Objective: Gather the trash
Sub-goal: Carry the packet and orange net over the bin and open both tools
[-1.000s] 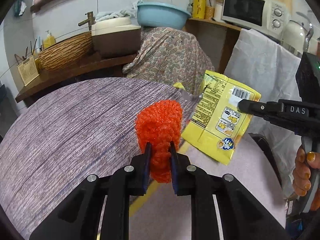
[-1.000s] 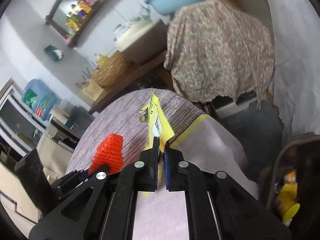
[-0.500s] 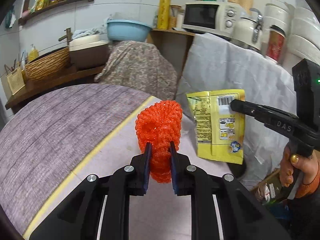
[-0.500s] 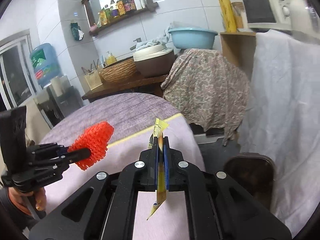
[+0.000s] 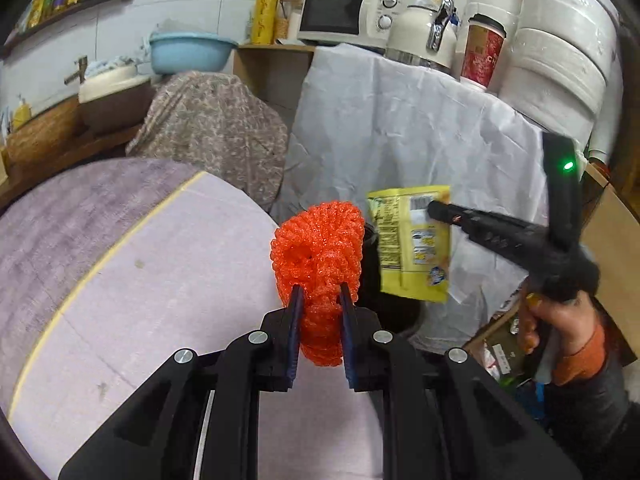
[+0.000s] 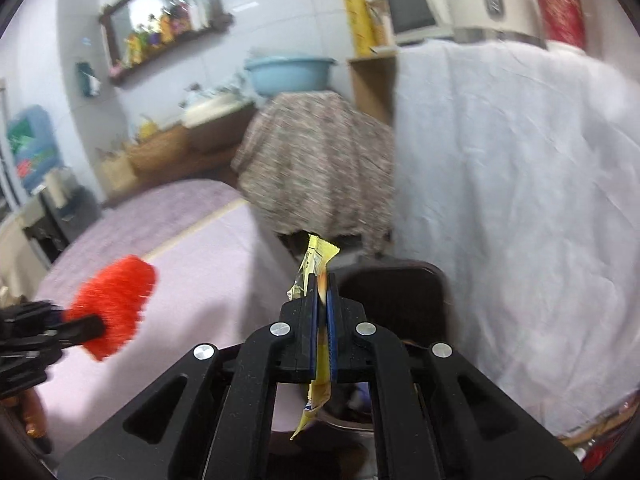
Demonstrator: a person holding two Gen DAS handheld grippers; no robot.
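1. Table (image 5: 132,280): round, covered in a pale lilac cloth with a yellow stripe, filling the left of both views. No trash is visible on the part in frame; both items are lifted clear of it and held out past its right edge.

2. Bin (image 6: 394,300): dark, standing on the floor just off the table's right edge, in front of a white drape (image 5: 400,132). In the left wrist view only a sliver of its rim (image 5: 370,240) shows, between the net and the packet. Its interior is dark and mostly hidden by the right gripper; the contents cannot be made out.

3. Right gripper (image 6: 323,280): jaws closed almost fully on a flat yellow packet (image 6: 316,254), gripped edge-on so that it hangs upright. In the left wrist view the packet (image 5: 412,244) hangs in the air over the bin, probably positioned for a drop.

4. Left gripper (image 5: 319,294): jaws partly closed, squeezing the lower part of an orange foam net (image 5: 318,252). The net bulges above the fingertips. It sits at the table's right edge, left of the packet and near the bin, probably queued for disposal next.

5. Risk, as a judgement: the light packet may drift on release; lowering it closer to the bin mouth would help.
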